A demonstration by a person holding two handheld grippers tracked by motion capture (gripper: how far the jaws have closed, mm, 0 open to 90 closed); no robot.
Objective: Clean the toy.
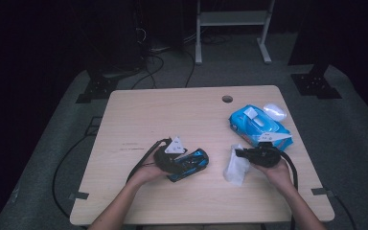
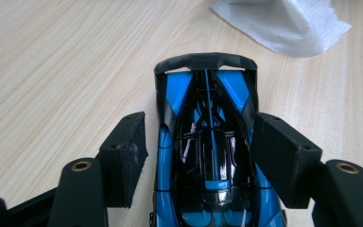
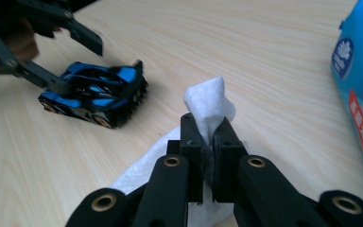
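Wipe in R gripper, toy car sits at its 9 o'clock across the table

R gripper [image 3: 207, 142] jaws pressed tight on the white wipe [image 3: 208, 106]; toy car [image 1: 188, 164] lies near table centre-front, long axis running roughly 8-to-2 o'clock in high view. L gripper [image 2: 198, 142] straddles the car w/ jaws spread, one pad each side; L pad clearly off it, R pad close, contact can't tell. L hand nearer the car

The table [image 1: 172, 110] is lit evenly from above in the high view, while the room around it is left nearly black (soft overall, slightly grainy). Glare is caught on the toy car [image 2: 208, 156] roof; the near jaws are rendered slightly blurred.
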